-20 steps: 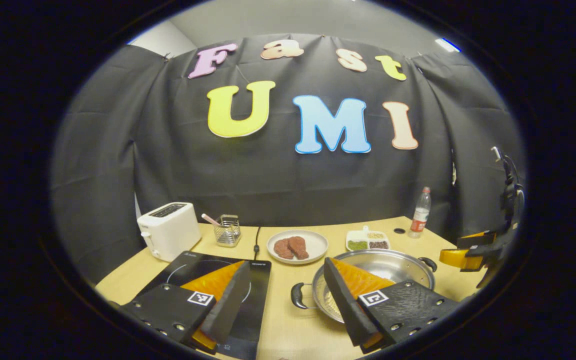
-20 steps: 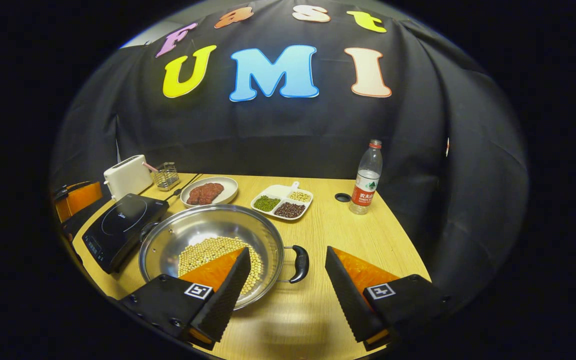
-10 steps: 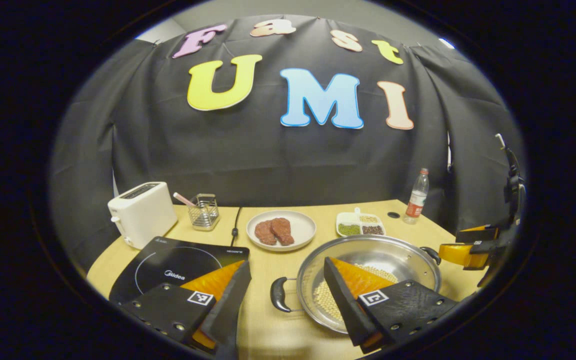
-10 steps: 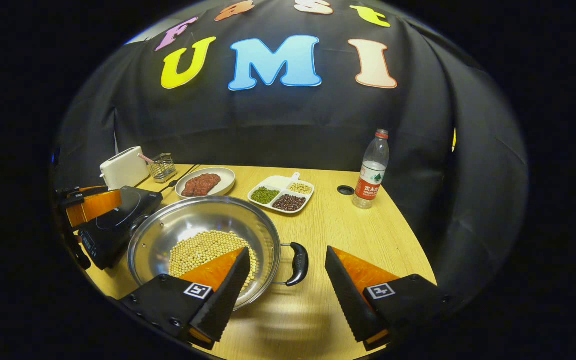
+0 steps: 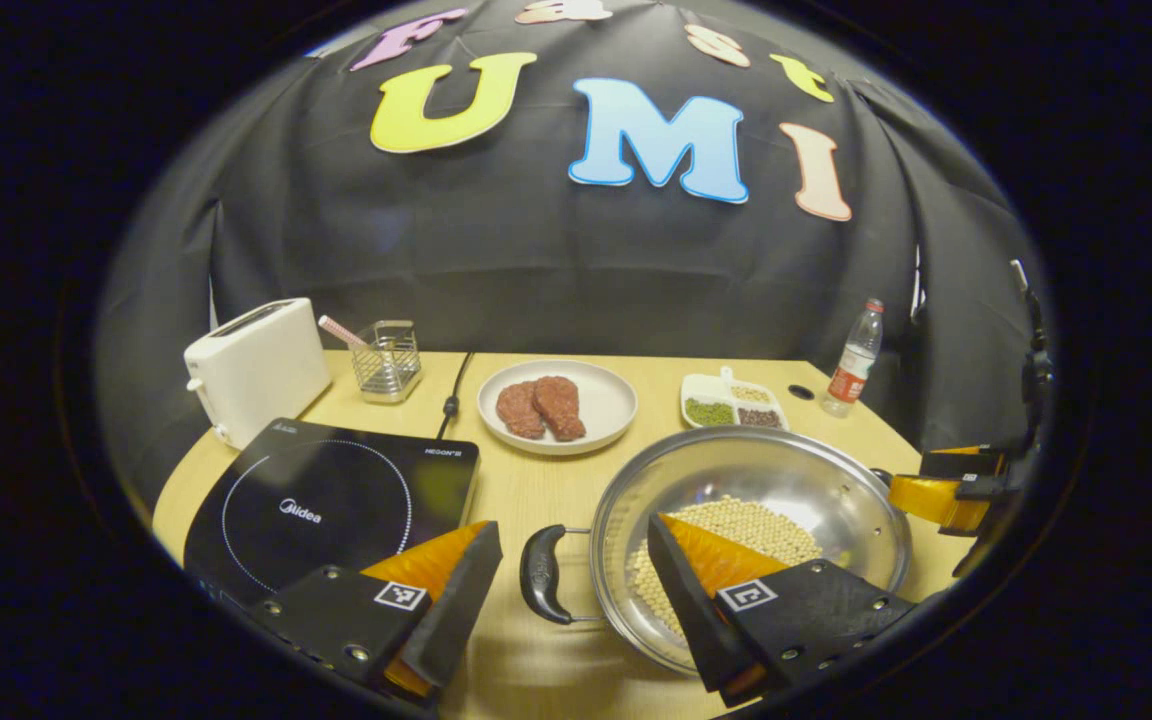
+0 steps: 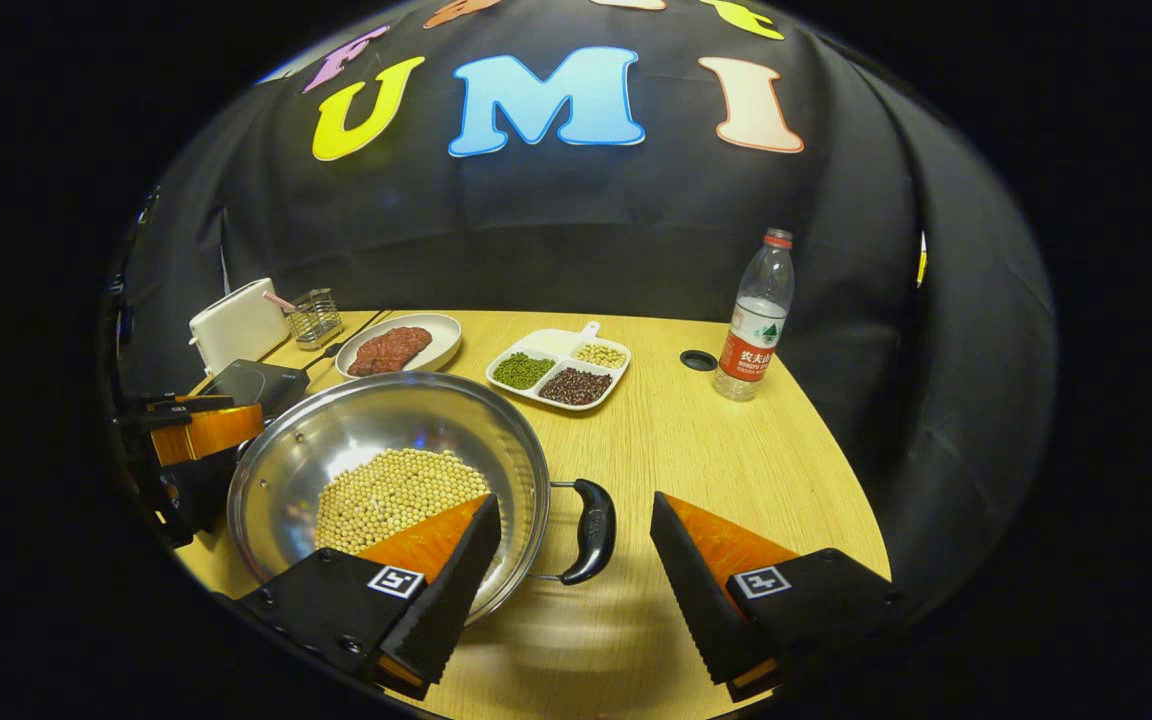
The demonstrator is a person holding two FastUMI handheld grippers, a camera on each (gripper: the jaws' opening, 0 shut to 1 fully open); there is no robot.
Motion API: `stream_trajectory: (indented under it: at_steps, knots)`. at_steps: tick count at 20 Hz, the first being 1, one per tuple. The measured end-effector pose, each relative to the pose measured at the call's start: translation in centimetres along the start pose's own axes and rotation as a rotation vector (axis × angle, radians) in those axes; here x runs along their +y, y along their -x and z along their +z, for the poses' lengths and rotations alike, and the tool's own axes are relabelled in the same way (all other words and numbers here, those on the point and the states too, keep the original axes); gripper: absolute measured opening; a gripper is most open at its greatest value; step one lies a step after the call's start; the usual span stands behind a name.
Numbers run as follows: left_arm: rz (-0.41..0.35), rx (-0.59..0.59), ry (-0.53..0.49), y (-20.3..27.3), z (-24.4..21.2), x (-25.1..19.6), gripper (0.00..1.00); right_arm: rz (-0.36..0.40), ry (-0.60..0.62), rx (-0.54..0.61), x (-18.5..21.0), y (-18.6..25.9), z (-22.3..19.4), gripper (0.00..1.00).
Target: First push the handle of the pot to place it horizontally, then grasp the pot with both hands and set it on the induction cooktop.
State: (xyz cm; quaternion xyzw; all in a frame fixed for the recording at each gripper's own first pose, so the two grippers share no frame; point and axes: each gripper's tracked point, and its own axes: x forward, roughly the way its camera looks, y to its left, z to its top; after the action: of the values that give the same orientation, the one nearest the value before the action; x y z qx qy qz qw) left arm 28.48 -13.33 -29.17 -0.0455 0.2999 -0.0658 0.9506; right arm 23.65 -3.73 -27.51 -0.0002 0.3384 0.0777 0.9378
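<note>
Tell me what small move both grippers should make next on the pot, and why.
Probably ease both forward and close. The left gripper and right gripper are open, each with a pot handle between its fingers but not gripped. The induction cooktop lies beside it.

Wood table [image 6: 696,440] w/ pot [image 6: 386,480], cooktop [image 5: 326,500], toaster [image 5: 256,365], plate [image 5: 556,405], bottle [image 6: 758,315].

Pot [image 5: 751,490]: on the table [image 5: 526,490], right of the induction cooktop [image 5: 326,500].
Beans [image 6: 391,490]: in the pot.
My left gripper [image 5: 571,590]: its fingers either side of the pot's left handle [image 5: 539,588].
My right gripper [image 6: 576,580]: either side of the right handle [image 6: 591,530].
Meat plate [image 5: 556,405]: behind the pot.
Toaster [image 5: 256,365]: behind the cooktop.
</note>
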Motion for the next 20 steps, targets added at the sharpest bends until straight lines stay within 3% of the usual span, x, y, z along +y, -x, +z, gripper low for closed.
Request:
stream_trajectory:
  at_steps: [11, 15, 16, 17, 18, 20]
  knots:
    - [0.015, 0.116, 0.012, -2.1, -3.2, 0.1, 0.90, 0.008, -0.062, 0.092, -0.1, -3.1, -1.9, 0.96]
    - [0.032, 0.134, 0.020, -2.4, -3.7, 0.2, 0.90, 0.018, -0.064, 0.115, 0.1, -3.3, -2.3, 0.90]
    - [0.039, 0.132, 0.021, -2.5, -3.7, 0.4, 0.82, 0.026, -0.066, 0.115, 0.3, -3.2, -2.3, 0.80]
    - [0.043, 0.132, 0.023, -2.4, -3.8, 0.3, 0.74, 0.024, -0.062, 0.112, 0.4, -3.2, -2.2, 0.78]
    - [0.038, 0.131, 0.029, -2.3, -3.7, 0.1, 0.68, 0.017, -0.054, 0.112, 0.3, -3.2, -2.2, 0.69]
    - [0.045, 0.133, 0.018, -2.4, -3.8, 0.1, 0.61, 0.011, -0.072, 0.118, 0.3, -3.3, -2.2, 0.66]
